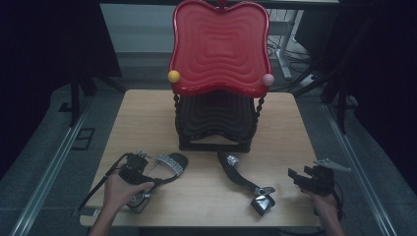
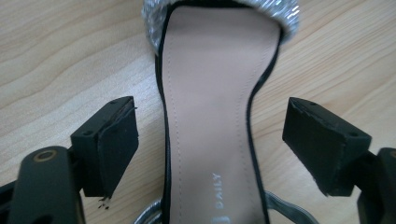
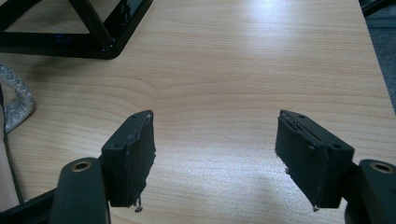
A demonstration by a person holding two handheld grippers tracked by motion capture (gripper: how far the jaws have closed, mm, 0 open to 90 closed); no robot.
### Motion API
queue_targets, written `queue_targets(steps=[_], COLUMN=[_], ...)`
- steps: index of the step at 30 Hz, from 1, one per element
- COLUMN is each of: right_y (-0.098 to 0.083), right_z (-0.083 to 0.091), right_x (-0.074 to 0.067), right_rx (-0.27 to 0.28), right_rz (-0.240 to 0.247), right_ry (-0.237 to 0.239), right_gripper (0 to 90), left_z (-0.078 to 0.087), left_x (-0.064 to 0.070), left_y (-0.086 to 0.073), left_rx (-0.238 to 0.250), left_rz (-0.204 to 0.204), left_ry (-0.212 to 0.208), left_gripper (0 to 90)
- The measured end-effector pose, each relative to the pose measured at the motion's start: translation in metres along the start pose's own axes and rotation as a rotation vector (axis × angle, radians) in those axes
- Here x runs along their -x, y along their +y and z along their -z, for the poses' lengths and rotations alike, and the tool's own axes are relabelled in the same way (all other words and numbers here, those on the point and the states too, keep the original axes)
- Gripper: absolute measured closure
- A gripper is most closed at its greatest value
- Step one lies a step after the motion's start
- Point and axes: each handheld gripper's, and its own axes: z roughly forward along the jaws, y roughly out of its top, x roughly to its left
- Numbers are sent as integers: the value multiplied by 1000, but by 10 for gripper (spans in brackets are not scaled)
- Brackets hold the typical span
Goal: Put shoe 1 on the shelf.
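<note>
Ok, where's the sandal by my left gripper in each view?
High view: sandal, lower left.
Left gripper view: centre, between the open jaws.
Right gripper view: left-edge strap likely belongs to the other sandal.
Shared landmark: wooden table.

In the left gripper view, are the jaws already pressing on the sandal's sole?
No. The left gripper has its jaws wide open either side of the sandal, with bare table showing in both gaps.
</note>
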Motion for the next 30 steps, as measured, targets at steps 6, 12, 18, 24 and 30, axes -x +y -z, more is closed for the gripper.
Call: queue_targets(steps=[6,12,18,24,30], right_y=[0,0,0,0,0], right_z=[0,0,0,0,0], right_x=[1,0,1,1,2], right_rx=[0,0,-1,-1,-2], right_rz=[0,2,-1,2,-2], right_ry=[-1,-1,-1,-1,-4], right_gripper=[285,285,285,285,285], left_z=[-12,-22,-28,-26,-23], left_x=[5,8,12,12,2], left_y=[0,1,1,0,-3], left_rx=[-44,-77,-91,-80,-40], left_rz=[-14,-18,-14,-8,53], left_ry=[52,99,88,80,17], left_gripper=[174,199,308,386,405])
